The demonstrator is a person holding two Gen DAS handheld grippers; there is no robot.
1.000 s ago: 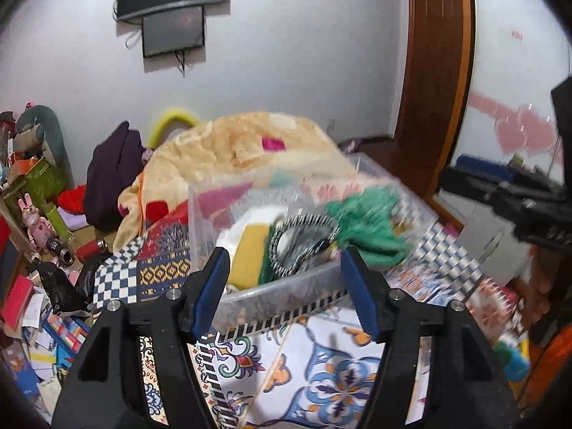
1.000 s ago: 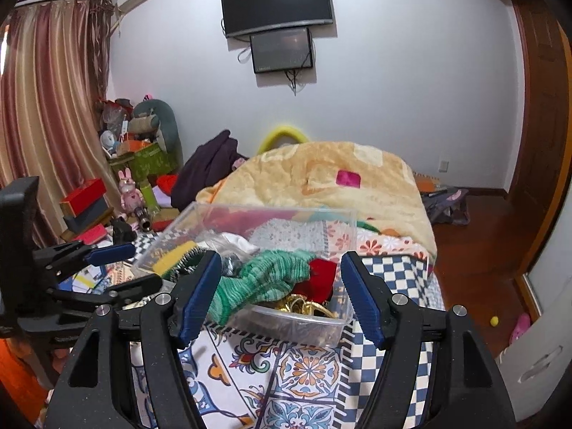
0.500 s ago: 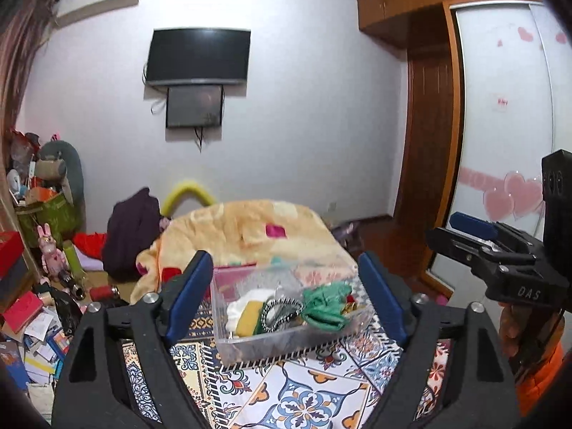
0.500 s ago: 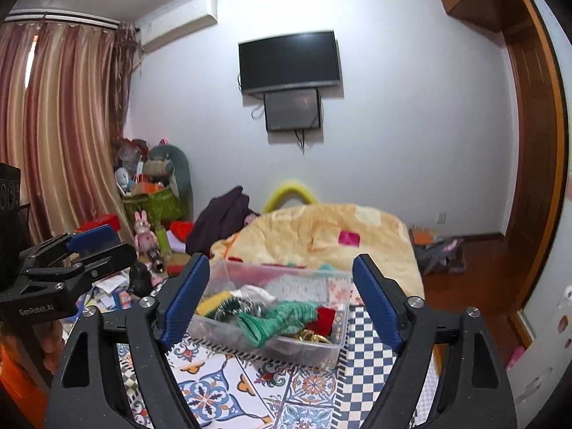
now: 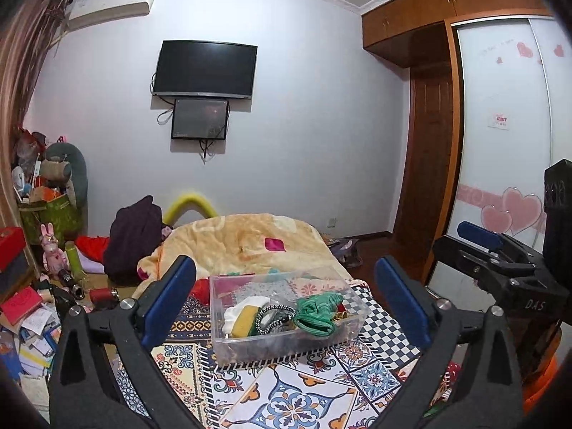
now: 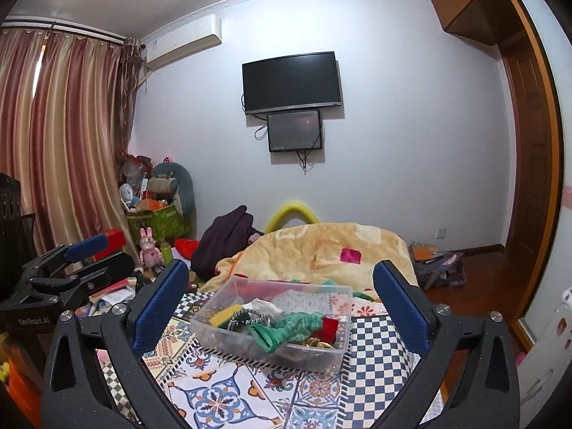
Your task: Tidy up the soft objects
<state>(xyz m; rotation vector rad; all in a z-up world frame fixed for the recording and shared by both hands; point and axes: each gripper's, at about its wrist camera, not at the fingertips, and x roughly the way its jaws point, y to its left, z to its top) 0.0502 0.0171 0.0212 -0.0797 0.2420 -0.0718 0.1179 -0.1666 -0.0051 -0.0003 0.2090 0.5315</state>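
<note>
A clear plastic bin [image 5: 250, 348] stands on the patterned bed cover [image 5: 300, 397]. It holds a green knitted piece [image 5: 316, 309], a yellow sponge [image 5: 245, 318], a white item [image 5: 246, 304], a black-and-white band [image 5: 271, 316] and a red piece [image 6: 329, 327]. My left gripper [image 5: 286, 302] is open and empty, held back from the bin. My right gripper [image 6: 279, 305] is open and empty, also back from the bin [image 6: 228, 338]. The right gripper also shows at the right of the left wrist view [image 5: 479, 246], and the left gripper at the left of the right wrist view [image 6: 96, 259].
A beige quilt [image 5: 250, 243] is heaped behind the bin. A dark garment [image 5: 134, 236] and a yellow foam arc [image 5: 193, 203] lie beyond it. Clutter, boxes and plush toys [image 5: 53, 246] fill the floor at left. A wardrobe [image 5: 500, 143] stands at right.
Both grippers have pulled back and up from the bin, which now looks smaller and farther away. Both stay open and empty.
</note>
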